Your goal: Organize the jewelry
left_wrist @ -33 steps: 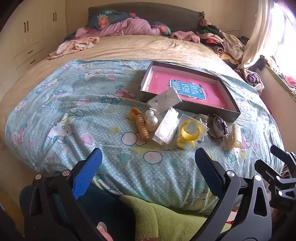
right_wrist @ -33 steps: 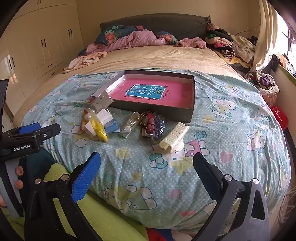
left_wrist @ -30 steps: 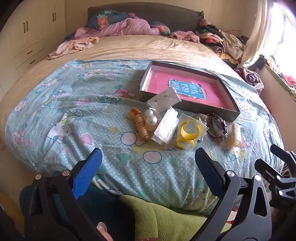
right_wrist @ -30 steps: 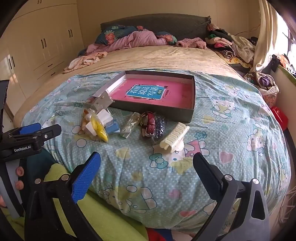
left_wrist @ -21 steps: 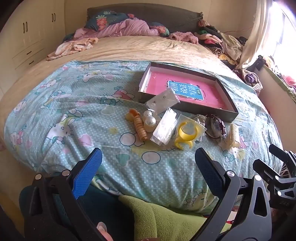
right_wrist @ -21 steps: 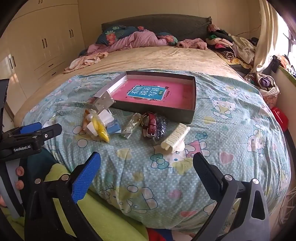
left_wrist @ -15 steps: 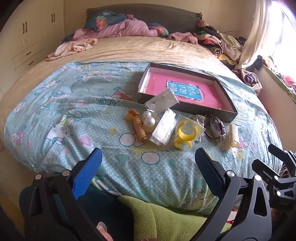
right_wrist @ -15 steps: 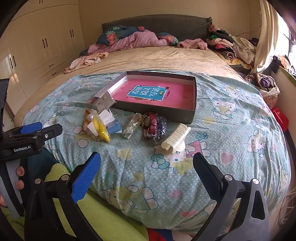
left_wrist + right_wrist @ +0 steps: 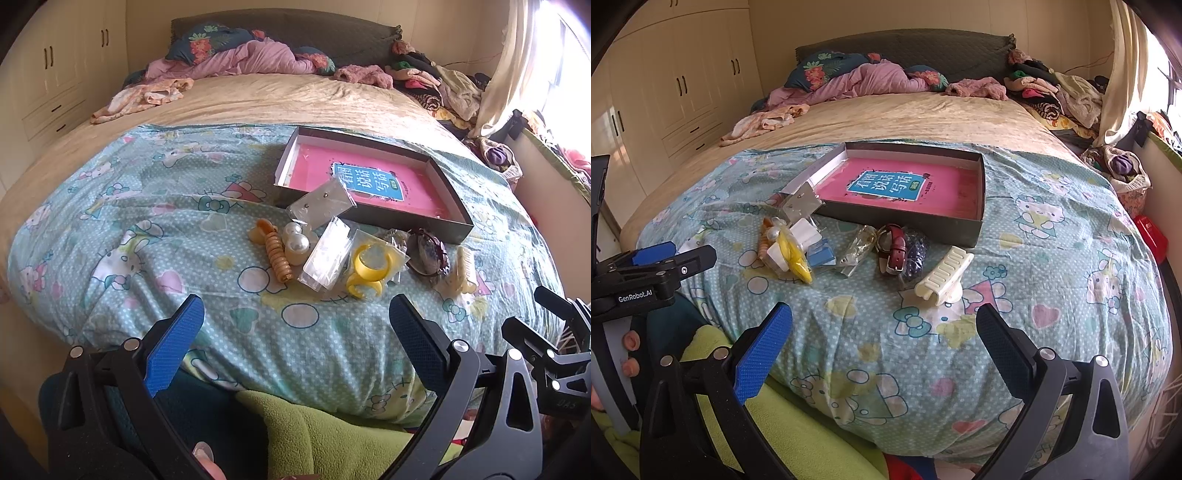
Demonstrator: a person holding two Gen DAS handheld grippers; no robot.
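Observation:
A shallow dark tray (image 9: 453, 231) (image 9: 979, 186) with a pink book in it lies on the blue cartoon bedspread. In front of it lie an orange spiral hair tie (image 9: 277, 254), pearl pieces (image 9: 297, 243), clear packets (image 9: 327, 253), yellow rings in a bag (image 9: 367, 267) (image 9: 792, 254), a red-strapped watch (image 9: 897, 249), a dark beaded piece (image 9: 918, 247) and a cream hair claw (image 9: 942, 282) (image 9: 460, 273). My left gripper (image 9: 295, 325) is open and empty, short of the pile. My right gripper (image 9: 884, 332) is open and empty, just short of the hair claw.
Crumpled bedding and pillows (image 9: 236, 55) lie at the headboard, with a clothes heap (image 9: 1056, 92) at the back right. Wardrobes (image 9: 676, 81) line the left wall. A green cloth (image 9: 332, 432) lies at the bed's near edge. A curtain and window (image 9: 524, 74) are at the right.
Both grippers have edged slightly forward toward the pile; the items sit a little lower and nearer in both views. Both stay open.

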